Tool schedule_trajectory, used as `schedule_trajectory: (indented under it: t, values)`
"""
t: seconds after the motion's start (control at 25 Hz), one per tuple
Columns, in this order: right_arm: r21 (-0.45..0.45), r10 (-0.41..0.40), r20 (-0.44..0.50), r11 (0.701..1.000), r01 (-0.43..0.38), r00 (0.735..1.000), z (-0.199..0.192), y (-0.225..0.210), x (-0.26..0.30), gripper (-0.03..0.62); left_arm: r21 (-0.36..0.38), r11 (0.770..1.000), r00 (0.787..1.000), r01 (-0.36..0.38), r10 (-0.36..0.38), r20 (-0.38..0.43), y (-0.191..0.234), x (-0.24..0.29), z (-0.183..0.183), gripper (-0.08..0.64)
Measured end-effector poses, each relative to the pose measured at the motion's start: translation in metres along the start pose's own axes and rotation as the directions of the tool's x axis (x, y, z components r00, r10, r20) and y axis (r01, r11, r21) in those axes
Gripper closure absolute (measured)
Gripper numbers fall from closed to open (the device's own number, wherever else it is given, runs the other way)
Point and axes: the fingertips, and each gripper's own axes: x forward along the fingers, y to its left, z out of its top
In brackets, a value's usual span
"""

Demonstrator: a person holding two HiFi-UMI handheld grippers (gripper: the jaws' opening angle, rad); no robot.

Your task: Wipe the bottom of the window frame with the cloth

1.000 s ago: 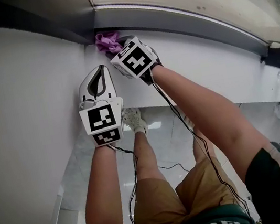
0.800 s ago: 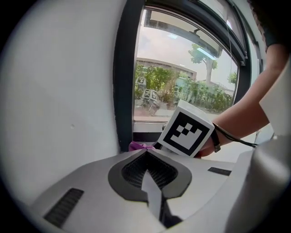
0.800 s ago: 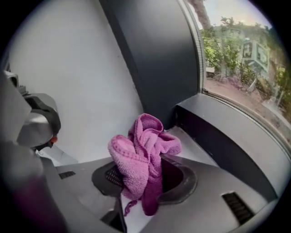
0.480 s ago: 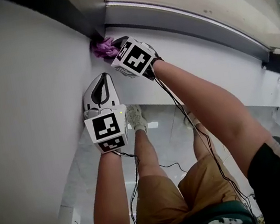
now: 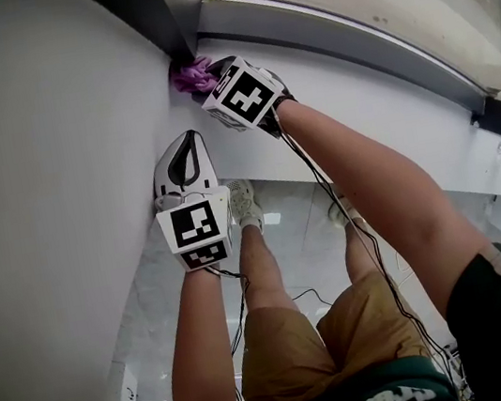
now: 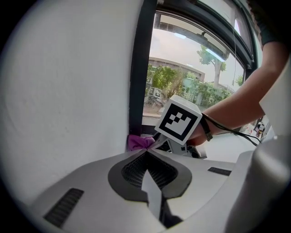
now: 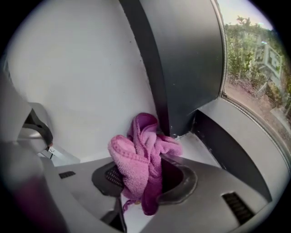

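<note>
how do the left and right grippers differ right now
The left gripper has its jaws shut on nothing; the right gripper is shut on the pink cloth. The right gripper is at the corner of the window frame, with the cloth against it; the left gripper is further back, beside the white wall. Both point toward that corner.
</note>
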Motion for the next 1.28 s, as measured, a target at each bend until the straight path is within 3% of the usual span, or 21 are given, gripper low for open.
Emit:
schedule_trajectory:
  t: [0.56,1.28]
  values:
    - [-0.075,0.085,-0.032,0.993,-0.088,0.996,-0.010,0.039,0.004,0.426,-0.021,1.000,0.999,0.011,-0.012,-0.045,-0.007,-0.022,-0.035,0.557]
    - [-0.088,0.171,-0.057,0.981,-0.175,0.984,-0.035,0.098,0.007,0.426,0.015,1.000,0.997,0.008,-0.007,-0.078,-0.001,-0.037,-0.063,0.557]
